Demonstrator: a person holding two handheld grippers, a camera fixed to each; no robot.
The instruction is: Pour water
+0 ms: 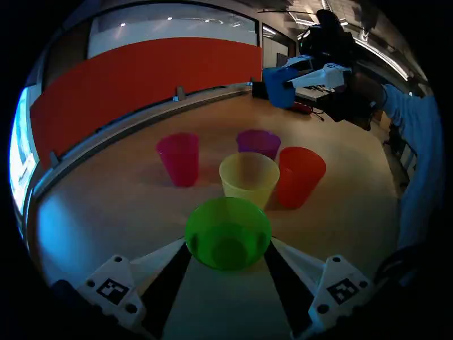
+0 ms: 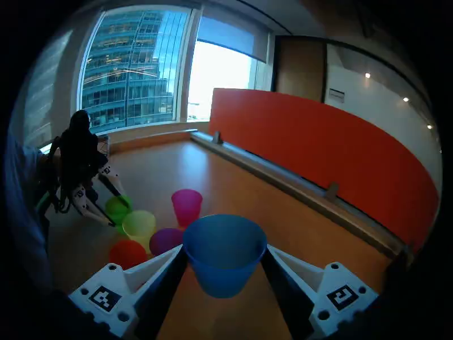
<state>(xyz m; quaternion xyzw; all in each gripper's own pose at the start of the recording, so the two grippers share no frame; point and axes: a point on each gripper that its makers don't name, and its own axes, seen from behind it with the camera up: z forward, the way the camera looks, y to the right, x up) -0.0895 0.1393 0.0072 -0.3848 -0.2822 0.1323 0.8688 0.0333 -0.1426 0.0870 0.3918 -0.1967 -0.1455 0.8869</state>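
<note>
Green cup (image 1: 227, 232) clamped upright in left gripper (image 1: 227, 245); probably the receiver | blue cup (image 2: 224, 258) clamped in right gripper (image 2: 224, 248); held high above table (image 2: 238, 175), probably for pouring

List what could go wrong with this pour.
1. The blue cup is held high, far from the green cup; pouring from there would likely splash or miss.
2. The yellow cup, red cup and purple cup stand tightly bunched close by the green one; a careless swing could topple them.
</note>
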